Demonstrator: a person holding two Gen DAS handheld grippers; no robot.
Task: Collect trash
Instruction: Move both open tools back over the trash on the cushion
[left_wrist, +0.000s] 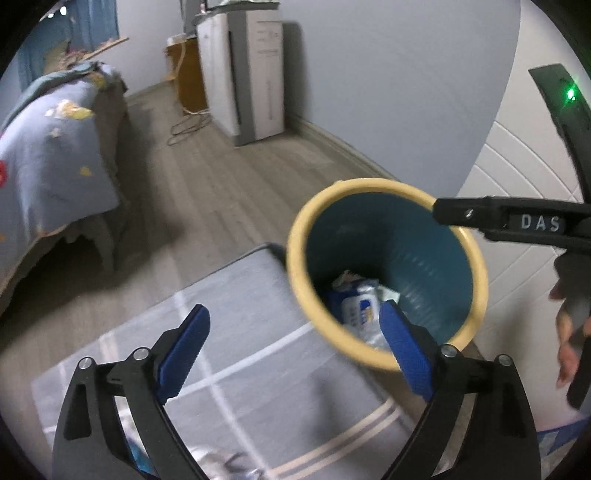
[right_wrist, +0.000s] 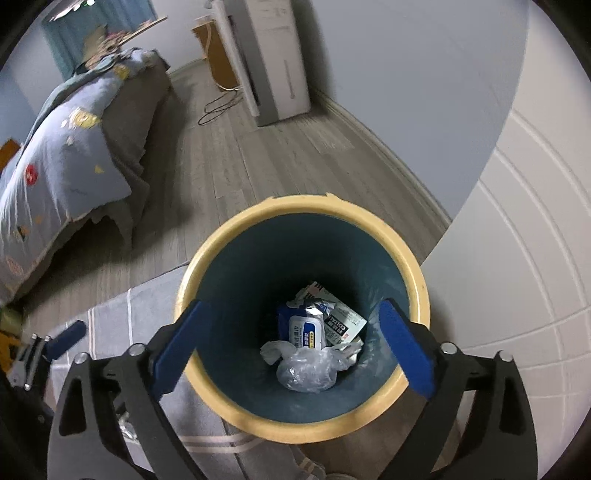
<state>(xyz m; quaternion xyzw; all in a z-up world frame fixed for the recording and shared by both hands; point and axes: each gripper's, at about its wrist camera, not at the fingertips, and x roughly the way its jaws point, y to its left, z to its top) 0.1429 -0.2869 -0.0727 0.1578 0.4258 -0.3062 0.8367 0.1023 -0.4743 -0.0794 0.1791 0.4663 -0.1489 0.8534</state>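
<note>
Yellow-rimmed teal bin (wrappers inside)

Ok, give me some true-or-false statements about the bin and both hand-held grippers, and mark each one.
1. The round teal bin with a yellow rim stands upright. True.
2. The bin is empty. False: a crumpled clear plastic bag and a blue-and-white wipes packet lie inside.
3. The right hand-held gripper is open above the bin. True.
4. The left hand-held gripper clamps the packet. False: its jaws are open and hold nothing.
5. The bin stands on the bed. False: it stands beside a grey striped rug.
</note>
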